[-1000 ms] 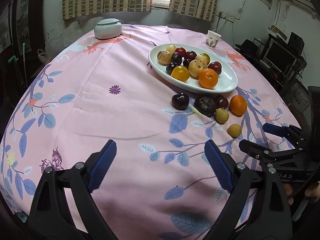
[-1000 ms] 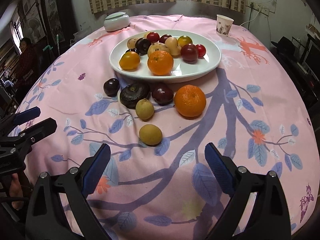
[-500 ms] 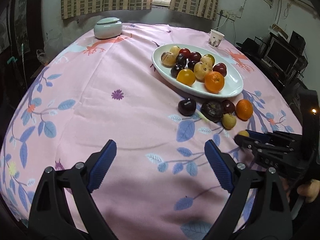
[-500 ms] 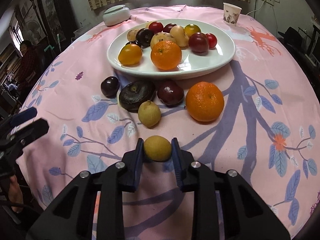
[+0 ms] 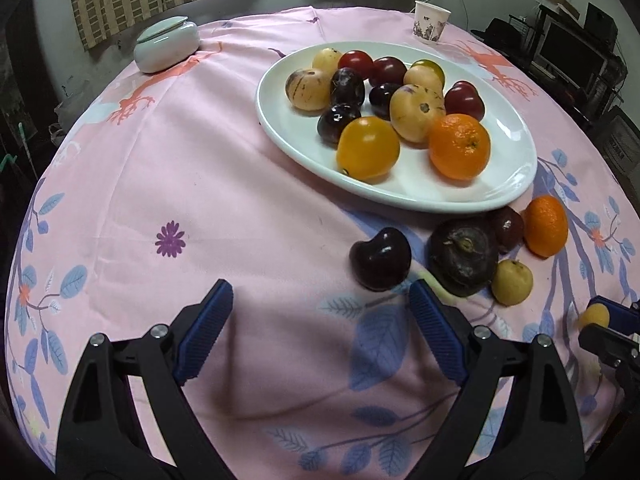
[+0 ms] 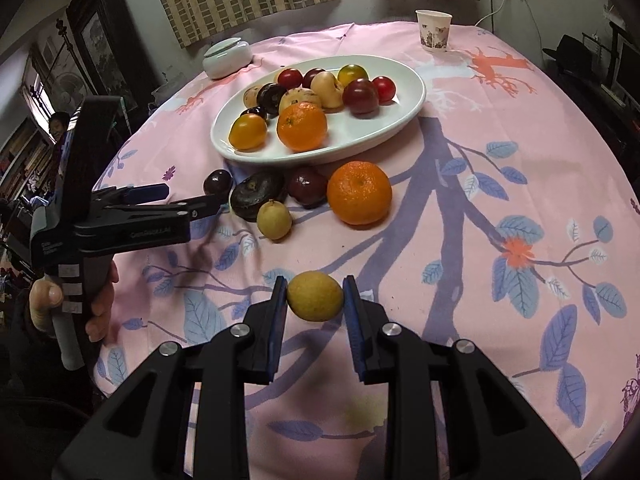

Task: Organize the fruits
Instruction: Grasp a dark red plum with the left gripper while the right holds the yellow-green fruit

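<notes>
A white oval plate (image 5: 516, 148) (image 6: 404, 92) holds several fruits, among them an orange (image 5: 460, 147) and a yellow tomato (image 5: 368, 149). On the cloth in front of it lie a dark plum (image 5: 380, 259) (image 6: 218, 182), a dark brown fruit (image 5: 464, 256) (image 6: 258, 195), a red plum (image 6: 308, 185), an orange (image 5: 546, 226) (image 6: 359, 193) and a small yellow fruit (image 5: 512, 282) (image 6: 273, 219). My right gripper (image 6: 315, 298) is shut on another small yellow fruit (image 6: 315, 296) (image 5: 594, 316), lifted above the cloth. My left gripper (image 5: 320, 324) (image 6: 188, 196) is open and empty, just before the dark plum.
A pale green lidded jar (image 5: 166, 44) and a paper cup (image 5: 430, 23) stand at the table's far side. The pink leaf-print cloth (image 5: 200, 180) covers the round table. Monitors and furniture stand to the right, beyond the edge.
My right gripper closed on the small yellow fruit and lifted it off the cloth. My left gripper moved forward and right toward the dark plum, still open.
</notes>
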### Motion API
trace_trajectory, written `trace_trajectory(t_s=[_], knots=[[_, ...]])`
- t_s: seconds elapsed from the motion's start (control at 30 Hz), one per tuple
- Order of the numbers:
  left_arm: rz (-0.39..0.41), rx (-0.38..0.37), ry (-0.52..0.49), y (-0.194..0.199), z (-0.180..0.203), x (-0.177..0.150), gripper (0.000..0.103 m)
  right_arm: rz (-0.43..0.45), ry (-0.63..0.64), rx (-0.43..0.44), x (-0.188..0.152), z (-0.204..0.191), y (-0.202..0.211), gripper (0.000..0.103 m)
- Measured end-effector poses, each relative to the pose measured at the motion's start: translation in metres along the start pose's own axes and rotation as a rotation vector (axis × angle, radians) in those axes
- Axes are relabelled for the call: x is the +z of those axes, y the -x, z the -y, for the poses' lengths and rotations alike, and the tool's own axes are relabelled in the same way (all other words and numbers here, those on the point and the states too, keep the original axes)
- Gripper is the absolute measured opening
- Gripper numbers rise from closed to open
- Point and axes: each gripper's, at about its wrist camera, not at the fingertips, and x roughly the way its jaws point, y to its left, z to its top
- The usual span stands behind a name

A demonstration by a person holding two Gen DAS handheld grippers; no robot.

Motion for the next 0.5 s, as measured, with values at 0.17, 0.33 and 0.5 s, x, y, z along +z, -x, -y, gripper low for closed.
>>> trace_trajectory(t_s=[0.17,0.33,0.5], knots=[[-0.021,-0.004,0.008,-0.013,0.005,0.010,0.091,-0.006,-0.013,0.034,-0.002,0.007,-0.002,0.028],[-0.003,-0.032,0.006,-0.013,0.009,0.013,0.080,-0.007,-0.021,0.046,-0.003,0.009,-0.003,0.028],[0.030,-0.098,-0.010,-0.004,0.016,0.011,0.035,-0.016,-0.018,0.053,-0.005,0.007,-0.005,0.028]])
